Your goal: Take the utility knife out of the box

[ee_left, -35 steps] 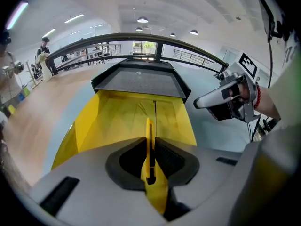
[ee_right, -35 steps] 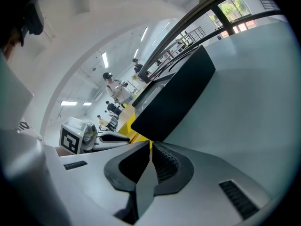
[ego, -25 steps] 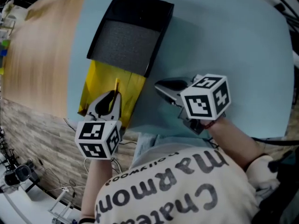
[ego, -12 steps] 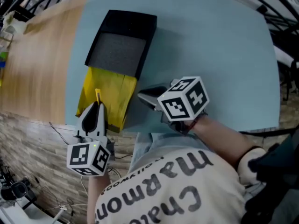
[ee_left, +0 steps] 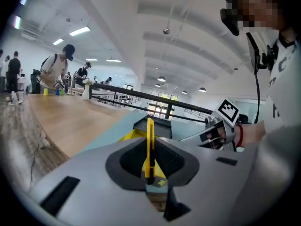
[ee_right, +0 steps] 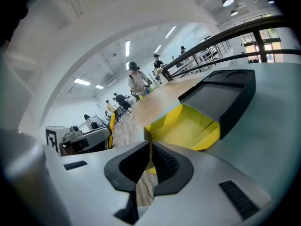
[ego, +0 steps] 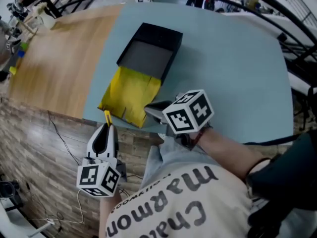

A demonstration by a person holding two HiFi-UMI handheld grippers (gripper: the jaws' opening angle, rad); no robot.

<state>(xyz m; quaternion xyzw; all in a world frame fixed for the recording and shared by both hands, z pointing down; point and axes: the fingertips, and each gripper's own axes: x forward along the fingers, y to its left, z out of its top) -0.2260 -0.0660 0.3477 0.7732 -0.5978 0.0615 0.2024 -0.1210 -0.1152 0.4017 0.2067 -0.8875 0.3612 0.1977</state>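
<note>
The black box (ego: 151, 51) lies on the light blue table (ego: 233, 68), its yellow inner tray (ego: 130, 94) slid out toward me. My left gripper (ego: 105, 129) is off the table's near edge, clear of the box, shut on the yellow utility knife (ego: 107, 118). In the left gripper view the knife (ee_left: 149, 145) stands edge-on between the pads. My right gripper (ego: 151, 110) sits at the tray's near right corner. In the right gripper view its jaws (ee_right: 149, 159) are closed on a thin yellow flap edge (ee_right: 148, 142) of the tray (ee_right: 188, 124).
A wooden tabletop (ego: 59, 58) adjoins the blue one on the left. Cables (ego: 64, 148) trail over the plank floor below the left gripper. Black railings (ego: 277, 24) run behind the table. Several people (ee_left: 56, 72) stand at a far bench.
My left gripper has drawn back from the yellow tray past the table's near edge, carrying the knife. The right gripper has shifted left to the tray's near corner.
</note>
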